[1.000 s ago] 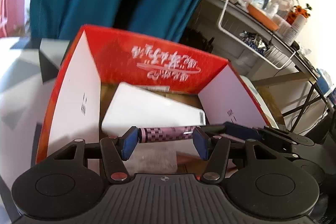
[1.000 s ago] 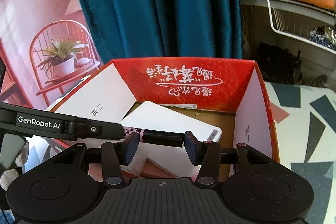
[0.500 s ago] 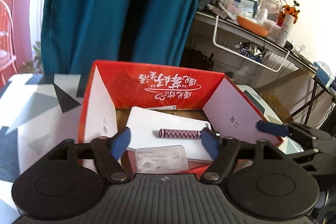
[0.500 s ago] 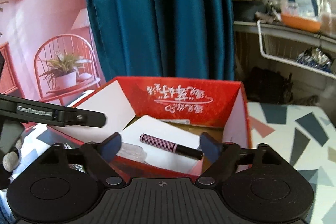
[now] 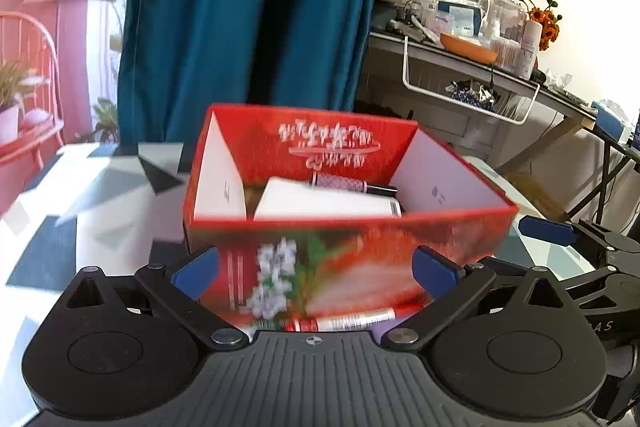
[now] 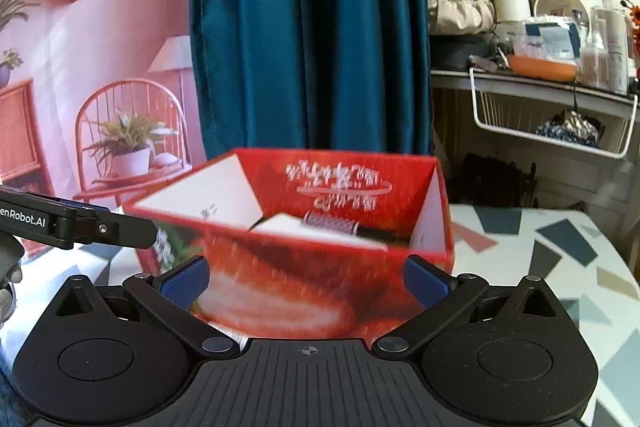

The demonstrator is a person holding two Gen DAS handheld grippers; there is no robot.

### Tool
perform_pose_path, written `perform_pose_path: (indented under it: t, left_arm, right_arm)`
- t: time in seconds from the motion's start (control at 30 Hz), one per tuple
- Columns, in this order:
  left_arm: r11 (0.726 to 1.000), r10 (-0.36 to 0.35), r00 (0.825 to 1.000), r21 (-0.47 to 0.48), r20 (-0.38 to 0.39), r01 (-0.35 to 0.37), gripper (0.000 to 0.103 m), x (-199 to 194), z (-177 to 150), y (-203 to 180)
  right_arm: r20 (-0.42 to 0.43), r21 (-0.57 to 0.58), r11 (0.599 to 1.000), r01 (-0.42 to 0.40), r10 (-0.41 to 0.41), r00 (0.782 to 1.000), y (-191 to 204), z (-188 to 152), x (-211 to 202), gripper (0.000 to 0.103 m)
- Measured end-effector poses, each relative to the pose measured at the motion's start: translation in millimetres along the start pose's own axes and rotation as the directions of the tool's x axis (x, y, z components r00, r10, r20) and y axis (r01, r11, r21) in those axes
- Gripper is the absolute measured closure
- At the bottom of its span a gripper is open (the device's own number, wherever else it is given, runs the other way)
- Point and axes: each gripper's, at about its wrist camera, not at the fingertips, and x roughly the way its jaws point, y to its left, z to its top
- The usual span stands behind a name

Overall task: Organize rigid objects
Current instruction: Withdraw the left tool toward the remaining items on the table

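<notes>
Both grippers were held in front of the red box [image 5: 344,239], which stood on the table [image 6: 560,251] with its patterned top of grey, blue and pink shapes. The left gripper [image 5: 316,269] had its jaws spread wide, the blue pads [image 5: 196,273] apart on either side of the box's near wall and holding nothing. The right gripper [image 6: 304,277] was the same: jaws spread, nothing between them but the blurred red front of the box [image 6: 320,279].

Inside the box lay a flat white case [image 5: 324,203], and resting on its far edge, near the back wall with the white lettering, was the checkered pink tube with a black cap [image 5: 352,185]. From the right wrist view the tube [image 6: 348,227] lay slanted across the white case [image 6: 292,227], its black end toward the right wall.

On the table just in front of the box, close under the left gripper, lay a slim white-and-red tube [image 5: 344,323], partly hidden by the gripper body.

Behind the box hung a teal curtain [image 5: 248,15]. To the right stood a cluttered desk [image 6: 532,79] with a white wire basket [image 6: 556,127] beneath its edge.
</notes>
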Motion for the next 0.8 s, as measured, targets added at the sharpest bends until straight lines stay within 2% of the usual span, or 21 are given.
perform_pose_path:
  t: [0.3, 0.5, 0.8]
  left_arm:
    - [1.000, 0.012, 0.998, 0.006, -0.066, -0.011, 0.000, 7.2, -39.9, -1.0]
    - [1.000, 0.016, 0.995, -0.017, -0.097, -0.018, 0.000, 16.0, -52.1, 4.2]
    - [0.999, 0.027, 0.991, -0.037, -0.132, -0.032, 0.000, 25.3, -62.7, 7.1]
  right_arm:
    - [-0.093, -0.028, 1.000, 0.010, -0.013, 0.996, 7.3, -47.1, 1.5, 0.000]
    - [-0.135, -0.055, 0.998, 0.015, -0.023, 0.991, 6.9, -72.4, 9.8, 0.000]
    - [-0.179, -0.060, 0.998, 0.012, -0.023, 0.984, 7.2, -85.1, 16.6, 0.001]
